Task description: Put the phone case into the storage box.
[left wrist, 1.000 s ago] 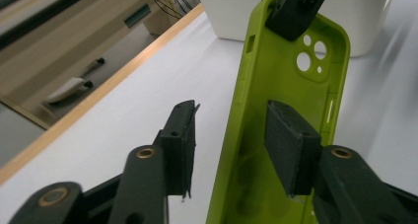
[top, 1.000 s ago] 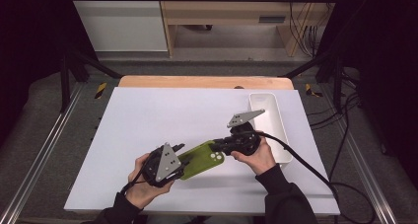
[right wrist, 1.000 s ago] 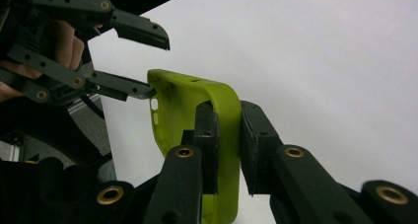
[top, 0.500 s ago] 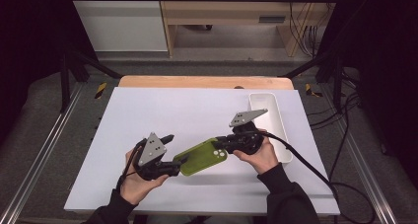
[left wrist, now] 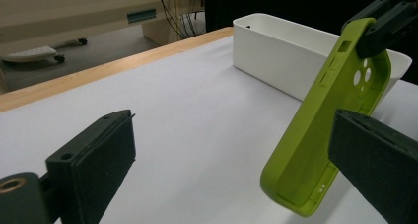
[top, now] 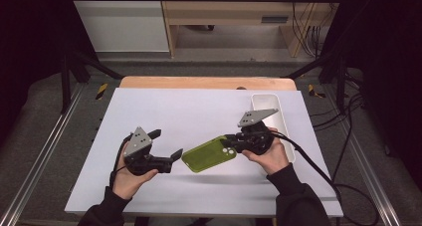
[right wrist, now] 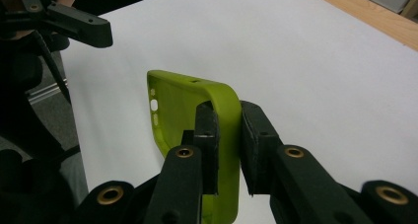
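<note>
A lime-green phone case [top: 208,154] hangs just above the white table, held at its camera-hole end by my right gripper [top: 230,143]. In the right gripper view the two jaws [right wrist: 227,130] are shut on the case's rim [right wrist: 182,103]. My left gripper [top: 166,144] is at the case's free left end, open, with its near jaw close to the case but apart from it. In the left gripper view the case [left wrist: 320,128] stands tilted just inside the right jaw, with the gripper [left wrist: 231,160] spread wide around bare table.
A long white tray [top: 286,136] lies along the table's right side, just behind my right hand; it also appears as the white tray [left wrist: 291,49]. A wooden strip [top: 206,82] edges the far side of the white table top [top: 189,111].
My left gripper has let go of the case's left end, opened and drawn back to the left. The right gripper still holds the case, now shifted slightly right.
</note>
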Available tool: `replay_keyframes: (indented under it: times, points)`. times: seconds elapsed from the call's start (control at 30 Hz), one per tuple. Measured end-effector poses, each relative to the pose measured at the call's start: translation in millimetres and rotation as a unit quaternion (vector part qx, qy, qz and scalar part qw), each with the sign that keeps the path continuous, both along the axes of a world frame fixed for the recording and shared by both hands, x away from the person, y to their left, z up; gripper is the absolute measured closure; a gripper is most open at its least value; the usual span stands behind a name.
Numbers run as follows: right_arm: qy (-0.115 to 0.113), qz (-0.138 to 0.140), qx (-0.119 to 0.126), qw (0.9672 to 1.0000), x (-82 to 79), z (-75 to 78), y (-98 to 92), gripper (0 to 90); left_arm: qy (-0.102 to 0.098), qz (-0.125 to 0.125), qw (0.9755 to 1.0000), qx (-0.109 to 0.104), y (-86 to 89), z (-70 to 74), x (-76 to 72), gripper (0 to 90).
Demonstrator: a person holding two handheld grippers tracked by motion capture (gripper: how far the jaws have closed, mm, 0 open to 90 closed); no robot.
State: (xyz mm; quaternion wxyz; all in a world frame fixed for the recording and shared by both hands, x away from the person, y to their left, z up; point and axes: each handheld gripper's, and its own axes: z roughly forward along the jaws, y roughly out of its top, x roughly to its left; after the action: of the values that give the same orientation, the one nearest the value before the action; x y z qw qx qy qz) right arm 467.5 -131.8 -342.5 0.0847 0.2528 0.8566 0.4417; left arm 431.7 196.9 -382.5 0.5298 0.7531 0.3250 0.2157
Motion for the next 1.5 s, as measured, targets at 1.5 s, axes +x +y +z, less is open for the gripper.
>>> replay_keyframes:
  times: [1.5]
  points:
    - [-0.07,-0.039,-0.05,0.9955,-12.6,54.3,-33.7,79.2,0.013,0.031,0.9992,-0.022,49.6,-30.1,17.8,1.0]
